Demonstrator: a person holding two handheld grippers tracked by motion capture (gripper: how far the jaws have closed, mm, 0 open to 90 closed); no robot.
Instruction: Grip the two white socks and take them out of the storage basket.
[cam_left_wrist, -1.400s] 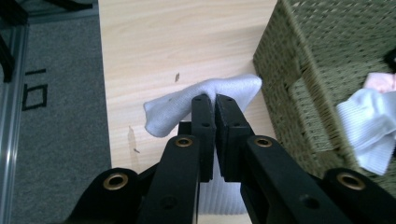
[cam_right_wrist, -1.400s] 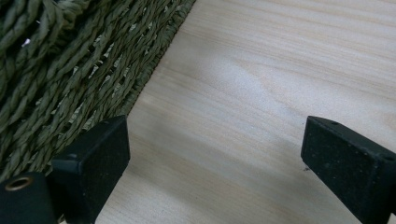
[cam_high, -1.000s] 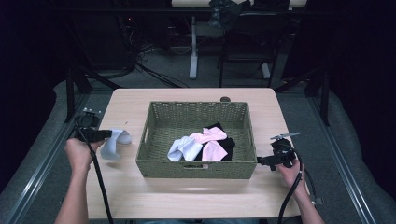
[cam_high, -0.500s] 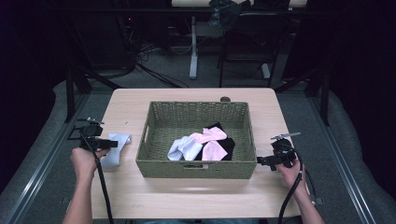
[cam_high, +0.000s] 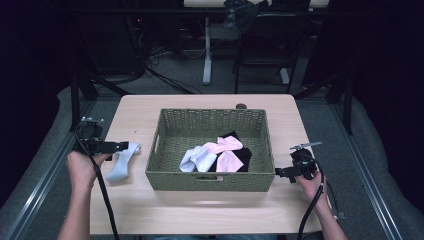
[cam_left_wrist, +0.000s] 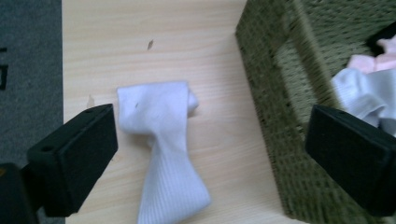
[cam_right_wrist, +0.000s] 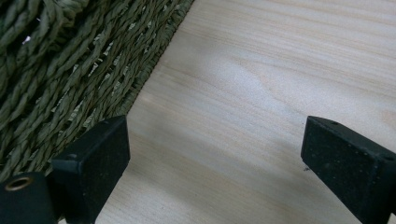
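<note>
Left gripper view: left gripper (cam_left_wrist: 210, 163) jaws wide apart, white ribbed sock (cam_left_wrist: 163, 149) flat on table between them. Right gripper (cam_right_wrist: 224, 168) also spread, empty, green woven wicker basket (cam_right_wrist: 70, 70) beside its left jaw.

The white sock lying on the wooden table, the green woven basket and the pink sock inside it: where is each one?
White ribbed sock (cam_left_wrist: 163, 154), left gripper view, middle of its length.
Green woven wicker basket (cam_high: 210, 182), high view, near wall.
Pink sock (cam_high: 227, 146), high view, its upper fold.
</note>
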